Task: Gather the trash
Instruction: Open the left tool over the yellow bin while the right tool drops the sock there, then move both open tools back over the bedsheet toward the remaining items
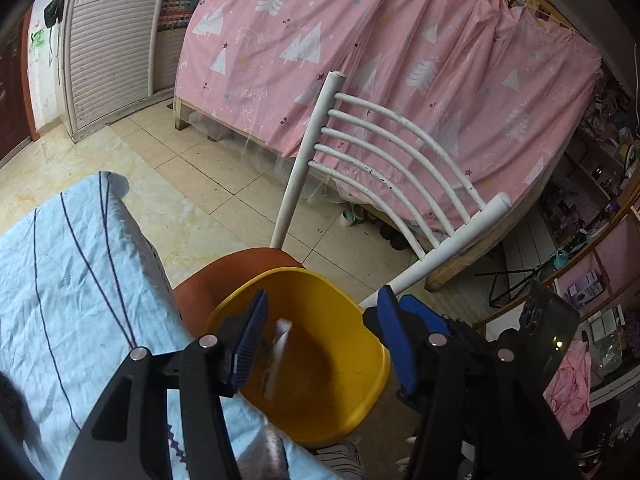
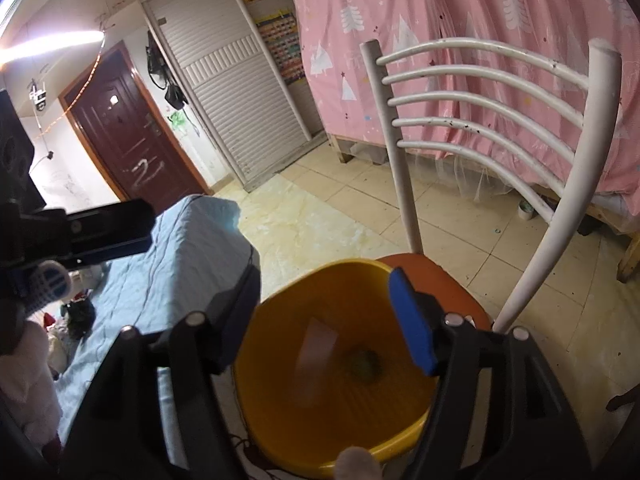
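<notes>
Hovering over the yellow basin [image 1: 320, 360] on the chair [image 1: 240, 276], both grippers, left [image 1: 320, 344] and right [image 2: 324, 320], hold their jaws apart, gripping nothing. Blurred wrappers [image 1: 280, 344] hang inside the basin's rim, between each pair.

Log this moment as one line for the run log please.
stage: dropping trash | left gripper: open, wrapper falling | right gripper: open, paper falling | target: yellow bin on chair

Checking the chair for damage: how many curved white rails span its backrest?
5 curved white rails, stacked between the two white posts of the chair behind the yellow plastic basin; none appear hidden.
</notes>
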Demonstrator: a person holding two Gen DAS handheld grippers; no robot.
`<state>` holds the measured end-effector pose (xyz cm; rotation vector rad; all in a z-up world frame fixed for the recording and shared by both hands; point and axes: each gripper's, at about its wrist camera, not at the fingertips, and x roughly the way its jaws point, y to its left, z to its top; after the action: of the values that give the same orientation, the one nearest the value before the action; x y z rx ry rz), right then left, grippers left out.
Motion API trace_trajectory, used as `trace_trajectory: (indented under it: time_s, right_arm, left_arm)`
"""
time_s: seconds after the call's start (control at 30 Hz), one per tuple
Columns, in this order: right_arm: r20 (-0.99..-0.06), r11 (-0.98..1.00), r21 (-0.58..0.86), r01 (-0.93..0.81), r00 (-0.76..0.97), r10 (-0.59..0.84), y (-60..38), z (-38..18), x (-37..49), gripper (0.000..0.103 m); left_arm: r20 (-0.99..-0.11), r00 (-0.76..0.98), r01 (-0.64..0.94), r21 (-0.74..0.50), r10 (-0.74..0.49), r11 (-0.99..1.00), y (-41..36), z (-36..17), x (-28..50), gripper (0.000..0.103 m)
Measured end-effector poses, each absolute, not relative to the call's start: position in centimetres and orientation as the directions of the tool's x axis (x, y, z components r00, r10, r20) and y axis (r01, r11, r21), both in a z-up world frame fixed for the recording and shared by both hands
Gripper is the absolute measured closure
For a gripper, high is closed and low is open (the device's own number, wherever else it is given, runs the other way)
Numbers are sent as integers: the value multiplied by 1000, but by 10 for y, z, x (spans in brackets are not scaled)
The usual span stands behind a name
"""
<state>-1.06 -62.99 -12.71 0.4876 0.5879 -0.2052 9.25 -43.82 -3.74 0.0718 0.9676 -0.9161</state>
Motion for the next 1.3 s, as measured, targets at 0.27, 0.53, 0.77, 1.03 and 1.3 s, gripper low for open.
trace_trajectory:
  time_s: [0.27, 0.53, 0.77, 1.03, 1.3]
  right_arm:
    - [-569, 892, 361, 271, 822, -19, -603, -113, -3, 34]
    - [-563, 926, 319, 200, 826, 15, -560, -89, 13, 29]
    - [-568, 951, 286, 119, 820, 68, -515, -75, 34, 28]
    - [-591, 969, 248, 14, 795, 140, -451, -68, 61, 24]
    - [-614, 972, 223, -73, 764, 198, -398, -68, 79, 23]
  left_arm:
    - [-704, 264, 673, -355, -660, 648, -400, -20, 92, 54]
    - [-664, 330, 632, -372, -671, 679, -340, 2, 96, 48]
    - [-647, 441, 569, -335, -622, 751, -274, 16, 100, 44]
    - [-633, 578, 470, -257, -515, 844, -190, 34, 105, 34]
    - [-626, 642, 392, -228, -443, 891, -107, 41, 108, 32]
